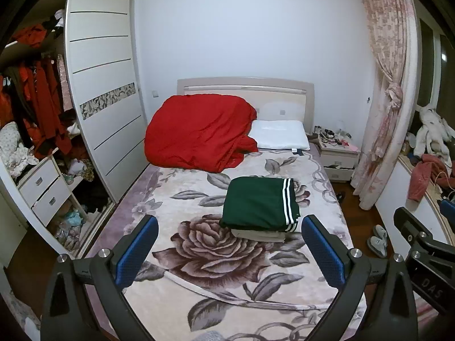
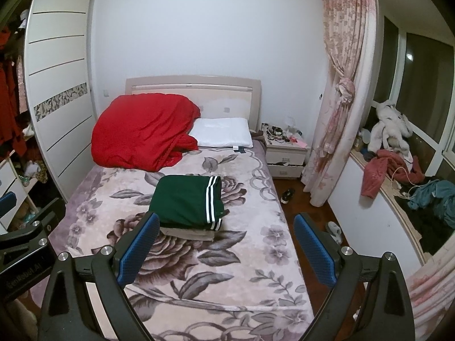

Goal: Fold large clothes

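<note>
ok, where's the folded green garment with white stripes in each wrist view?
Left wrist: folded green garment sits right of centre, on a beige folded piece, on the floral blanket.
Right wrist: it sits left of centre, same stack.
Shared landmark: red quilt beside the white pillow.

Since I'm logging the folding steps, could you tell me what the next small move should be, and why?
Probably carry both grippers toward the window ledge to fetch the red garment. The green garment already lies folded on a beige one on the bed, nothing unfolded lies there, and the left gripper and right gripper are open and empty.
</note>
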Demonstrator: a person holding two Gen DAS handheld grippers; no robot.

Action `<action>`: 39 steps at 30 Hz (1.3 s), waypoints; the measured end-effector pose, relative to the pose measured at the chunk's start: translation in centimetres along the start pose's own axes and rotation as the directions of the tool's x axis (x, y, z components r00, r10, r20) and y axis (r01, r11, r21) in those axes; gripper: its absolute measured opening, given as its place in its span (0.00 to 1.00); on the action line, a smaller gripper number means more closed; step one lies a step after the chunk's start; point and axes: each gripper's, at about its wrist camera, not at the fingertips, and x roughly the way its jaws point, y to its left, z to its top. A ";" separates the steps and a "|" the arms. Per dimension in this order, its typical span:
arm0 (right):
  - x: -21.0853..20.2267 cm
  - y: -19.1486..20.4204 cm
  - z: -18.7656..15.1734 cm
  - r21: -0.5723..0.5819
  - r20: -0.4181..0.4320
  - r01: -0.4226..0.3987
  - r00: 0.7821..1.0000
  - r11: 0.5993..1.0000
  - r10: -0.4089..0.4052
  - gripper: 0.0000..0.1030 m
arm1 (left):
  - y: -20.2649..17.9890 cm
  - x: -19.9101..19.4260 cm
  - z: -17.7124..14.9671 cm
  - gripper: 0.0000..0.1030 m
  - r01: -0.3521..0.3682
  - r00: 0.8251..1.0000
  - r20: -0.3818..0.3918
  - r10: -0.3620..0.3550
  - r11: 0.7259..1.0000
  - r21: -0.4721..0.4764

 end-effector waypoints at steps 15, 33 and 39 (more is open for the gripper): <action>0.3 0.0 -0.1 0.005 -0.004 -0.004 1.000 1.000 0.004 0.95 | 0.3 0.1 -0.1 1.00 -0.008 1.000 0.001 0.008 1.000 0.003; 0.2 0.1 -0.6 0.007 0.000 -0.001 1.000 1.000 0.001 0.95 | 0.6 0.1 0.2 1.00 -0.015 1.000 0.005 0.015 1.000 0.003; 0.4 0.1 -0.3 0.006 0.002 -0.003 1.000 1.000 0.003 0.95 | 0.9 0.0 0.4 1.00 -0.017 1.000 0.008 0.017 1.000 0.000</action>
